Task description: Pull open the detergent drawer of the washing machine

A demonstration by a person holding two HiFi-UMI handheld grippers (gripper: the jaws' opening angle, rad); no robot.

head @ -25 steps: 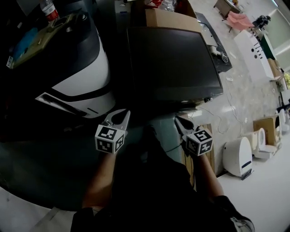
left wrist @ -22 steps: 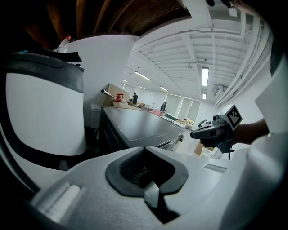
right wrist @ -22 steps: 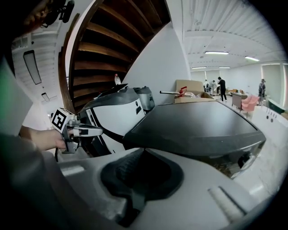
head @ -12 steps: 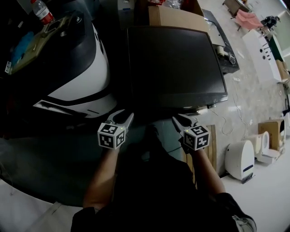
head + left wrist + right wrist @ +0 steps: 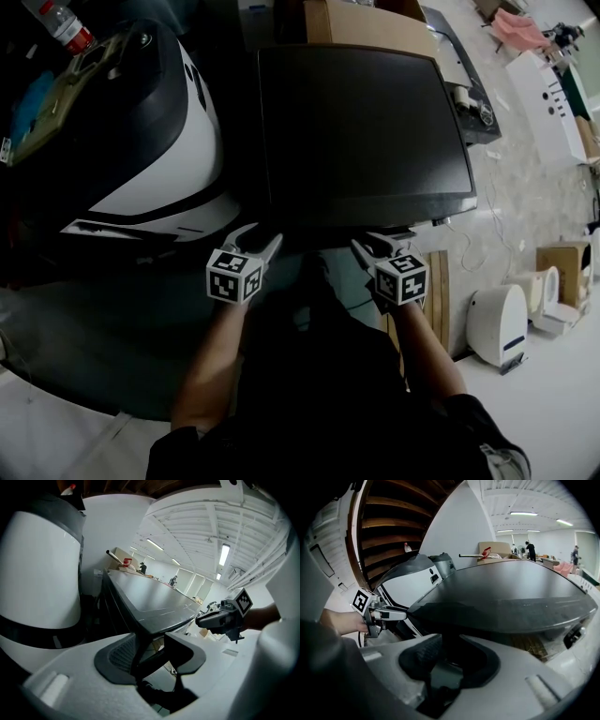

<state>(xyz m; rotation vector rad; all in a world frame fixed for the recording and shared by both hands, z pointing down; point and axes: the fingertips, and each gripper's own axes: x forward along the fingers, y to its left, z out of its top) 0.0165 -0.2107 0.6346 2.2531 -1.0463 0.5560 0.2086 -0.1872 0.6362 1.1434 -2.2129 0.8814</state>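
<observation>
A washing machine with a flat dark top (image 5: 361, 131) stands straight ahead. Its front and detergent drawer are hidden below the near edge in the head view. My left gripper (image 5: 253, 239) hangs at the near left corner, my right gripper (image 5: 380, 246) at the near right part of that edge. Both have just been opening and stand open with nothing gripped. In the left gripper view the jaws (image 5: 152, 656) frame the top's corner (image 5: 150, 597), with the right gripper (image 5: 213, 619) beyond. The right gripper view shows its jaws (image 5: 450, 660) under the top's edge (image 5: 511, 597) and the left gripper (image 5: 401, 615) at the left.
A rounded white-and-black machine (image 5: 169, 159) stands close on the left, with a red-capped bottle (image 5: 58, 26) on it. A cardboard box (image 5: 370, 21) lies behind the dark top. White appliances (image 5: 492, 323) and a wooden pallet (image 5: 436, 291) are on the floor at the right.
Both grippers have moved up the picture to the dark top's near edge and drawn slightly closer together. Their jaws have spread apart.
</observation>
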